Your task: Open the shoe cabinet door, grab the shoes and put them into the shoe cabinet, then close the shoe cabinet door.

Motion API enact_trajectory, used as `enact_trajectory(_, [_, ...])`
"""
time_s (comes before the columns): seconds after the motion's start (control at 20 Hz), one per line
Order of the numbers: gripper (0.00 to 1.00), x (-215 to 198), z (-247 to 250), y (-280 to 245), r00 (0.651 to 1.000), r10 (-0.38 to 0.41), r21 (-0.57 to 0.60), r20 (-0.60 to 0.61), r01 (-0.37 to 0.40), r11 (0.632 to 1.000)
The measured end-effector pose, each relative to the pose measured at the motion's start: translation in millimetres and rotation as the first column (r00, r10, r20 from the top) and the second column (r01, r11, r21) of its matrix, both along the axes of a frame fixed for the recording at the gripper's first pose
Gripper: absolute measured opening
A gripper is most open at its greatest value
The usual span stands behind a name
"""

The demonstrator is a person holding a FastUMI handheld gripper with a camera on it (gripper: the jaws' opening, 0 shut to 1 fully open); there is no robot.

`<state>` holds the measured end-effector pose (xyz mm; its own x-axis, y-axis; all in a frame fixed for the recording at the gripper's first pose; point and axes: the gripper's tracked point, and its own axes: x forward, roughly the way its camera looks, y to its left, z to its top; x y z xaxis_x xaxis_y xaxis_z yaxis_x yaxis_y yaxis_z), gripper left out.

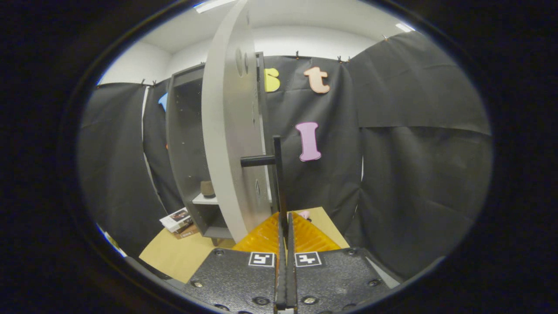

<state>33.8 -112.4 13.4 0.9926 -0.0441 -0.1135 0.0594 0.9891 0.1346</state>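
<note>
Grey shoe cabinet [185, 144], brown shoe [207, 188] on its shelf, tongs [284, 224] clenched on door handle [277, 174].

The grey shoe cabinet [185, 144] is seen standing on the bench [174, 255] with its interior exposed. Its pale grey door [226, 131] is swung wide open, edge-on just ahead of the fingers [279, 235]. The door's dark bar handle [277, 174] is clamped between the closed fingers. A brown shoe [207, 189] is set on a white shelf [205, 200] inside the cabinet.
</note>
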Motion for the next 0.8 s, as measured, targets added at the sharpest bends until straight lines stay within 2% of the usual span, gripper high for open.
enact_trajectory(0.15, [0.06, -8.5, 3.0, -5.0, 0.999, -0.033, -0.043, 0.006, 0.034, 0.998])
enact_trajectory(0.3, [0.06, -35.3, 12.4, -11.6, 0.997, -0.073, -0.065, 0.034, 0.075, 0.995])
enact_trajectory(0.35, [0.1, -43.5, 15.1, -13.8, 0.996, -0.083, -0.066, 0.039, 0.085, 0.994])
enact_trajectory(0.6, [0.48, -83.0, 29.1, -3.2, 0.992, -0.104, -0.06, 0.076, 0.109, 0.992])
enact_trajectory(0.8, [0.76, -101.4, 32.7, 27.6, 0.99, -0.097, -0.102, 0.098, 0.107, 0.989])
